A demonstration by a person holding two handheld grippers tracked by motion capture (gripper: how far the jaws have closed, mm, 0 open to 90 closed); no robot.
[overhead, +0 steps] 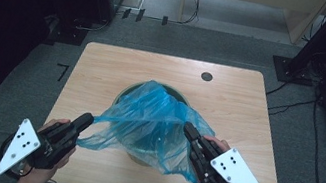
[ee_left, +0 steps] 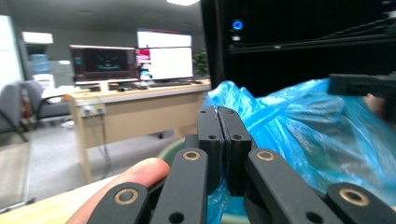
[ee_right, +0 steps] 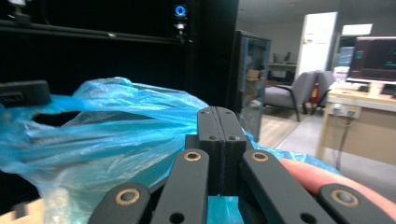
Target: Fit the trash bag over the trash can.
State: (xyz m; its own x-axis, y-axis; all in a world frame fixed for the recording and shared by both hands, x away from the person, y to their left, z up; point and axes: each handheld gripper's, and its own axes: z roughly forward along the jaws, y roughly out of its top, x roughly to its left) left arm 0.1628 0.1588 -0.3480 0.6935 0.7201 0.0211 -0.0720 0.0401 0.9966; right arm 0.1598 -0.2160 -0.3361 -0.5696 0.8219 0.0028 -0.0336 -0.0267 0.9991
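Blue plastic is pinched in both of my tools: the left tool [overhead: 86,119] has its jaws pressed together on one edge of the bag [overhead: 153,123], and the right tool [overhead: 189,128] is clamped the same way on the opposite edge. In each gripper view the black jaws meet with no gap and the film bunches out from under them. Between the two, the bag's mouth is pulled wide, and it lies draped over the green bin [overhead: 126,91] in the middle of the tabletop [overhead: 104,66], its far part already over the bin's back rim.

I judge this to be the lining step, with the mouth spread but not yet seated all round. Next I would need to carry both edges outward and down past the near rim, holding even tension so the thin film neither tears nor slips free.

My forearms come in low from the near edge, hands wrapped round the handles, both tools angled inward and forward toward the bin.
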